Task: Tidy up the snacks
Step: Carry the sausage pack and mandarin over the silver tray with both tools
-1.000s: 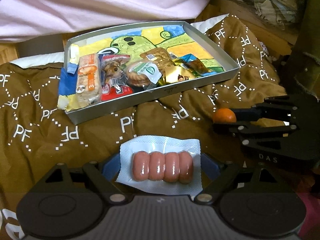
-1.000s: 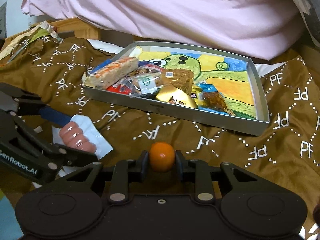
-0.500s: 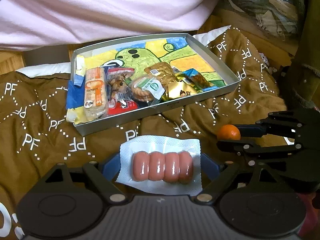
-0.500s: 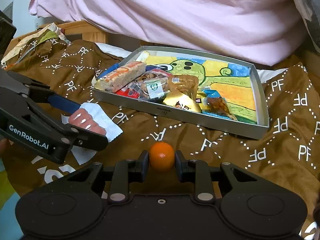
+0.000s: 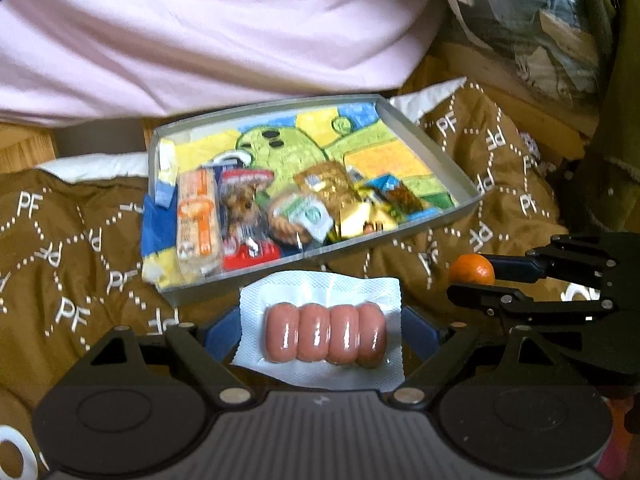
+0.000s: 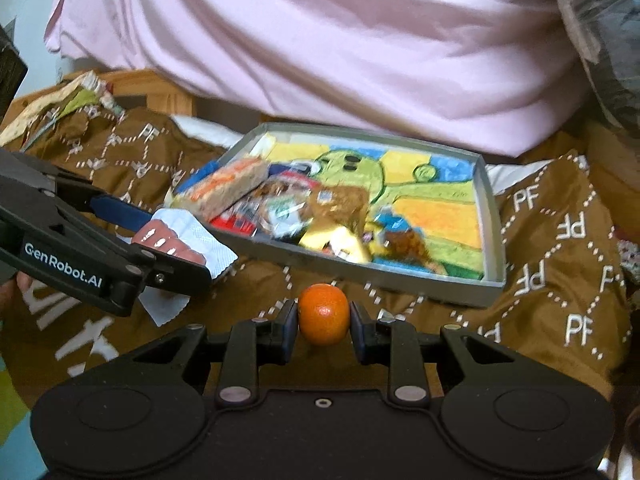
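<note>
— What are you holding, nearest first?

— Your left gripper (image 5: 322, 334) is clamped on the sausage pack (image 5: 325, 338), held just short of the tray's near wall; your right gripper (image 6: 324, 322) is clamped on the small orange (image 6: 323, 313), held above the brown blanket (image 6: 560, 280).

— And beyond them?

— The grey tray (image 6: 491, 216) lies on that blanket; wrapped snacks crowd its near-left part, among them a long orange-labelled bar (image 5: 199, 222); its far part shows a bare green cartoon drawing; behind it lies pink bedding (image 5: 224, 36).
</note>
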A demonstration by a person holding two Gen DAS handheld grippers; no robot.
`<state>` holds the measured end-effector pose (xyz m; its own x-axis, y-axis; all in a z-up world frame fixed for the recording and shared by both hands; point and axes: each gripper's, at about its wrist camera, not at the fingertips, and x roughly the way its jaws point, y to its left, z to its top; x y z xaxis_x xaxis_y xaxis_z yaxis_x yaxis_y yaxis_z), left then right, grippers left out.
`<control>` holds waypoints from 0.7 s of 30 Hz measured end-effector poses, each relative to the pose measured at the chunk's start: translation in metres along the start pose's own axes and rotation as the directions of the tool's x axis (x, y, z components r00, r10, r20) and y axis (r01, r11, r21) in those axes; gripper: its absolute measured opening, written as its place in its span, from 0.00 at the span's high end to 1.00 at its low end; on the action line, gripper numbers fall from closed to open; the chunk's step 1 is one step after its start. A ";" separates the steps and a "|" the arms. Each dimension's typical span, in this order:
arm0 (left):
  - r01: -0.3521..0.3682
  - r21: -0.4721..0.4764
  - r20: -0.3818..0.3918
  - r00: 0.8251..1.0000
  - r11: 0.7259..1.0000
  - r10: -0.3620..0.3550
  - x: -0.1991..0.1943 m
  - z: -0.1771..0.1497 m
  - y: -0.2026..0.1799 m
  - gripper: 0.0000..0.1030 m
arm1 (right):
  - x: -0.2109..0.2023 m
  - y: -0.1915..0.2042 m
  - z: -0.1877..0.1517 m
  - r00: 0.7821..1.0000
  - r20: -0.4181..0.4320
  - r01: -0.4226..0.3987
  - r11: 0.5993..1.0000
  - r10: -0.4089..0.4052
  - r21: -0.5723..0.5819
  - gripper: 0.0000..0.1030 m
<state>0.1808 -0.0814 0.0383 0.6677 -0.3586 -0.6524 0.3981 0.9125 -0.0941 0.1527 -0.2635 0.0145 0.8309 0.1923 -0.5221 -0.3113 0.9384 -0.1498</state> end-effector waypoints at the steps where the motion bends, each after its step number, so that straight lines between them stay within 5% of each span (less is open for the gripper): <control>1: -0.003 -0.001 0.011 1.000 1.000 0.003 0.000 0.004 0.000 0.14 | 0.000 -0.002 0.003 1.000 0.009 0.004 1.000 -0.004 0.003 0.71; 21: -0.043 -0.116 0.233 0.970 0.992 0.069 0.038 0.082 -0.019 0.14 | 0.016 -0.065 0.050 0.969 0.174 0.160 0.983 -0.173 0.085 0.71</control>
<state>0.2495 -0.1286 0.0771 0.8220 -0.3308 -0.4636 0.2935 0.9437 -0.1529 0.2093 -0.3072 0.0578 0.9397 0.0739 -0.3339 -0.1337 0.9780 -0.1598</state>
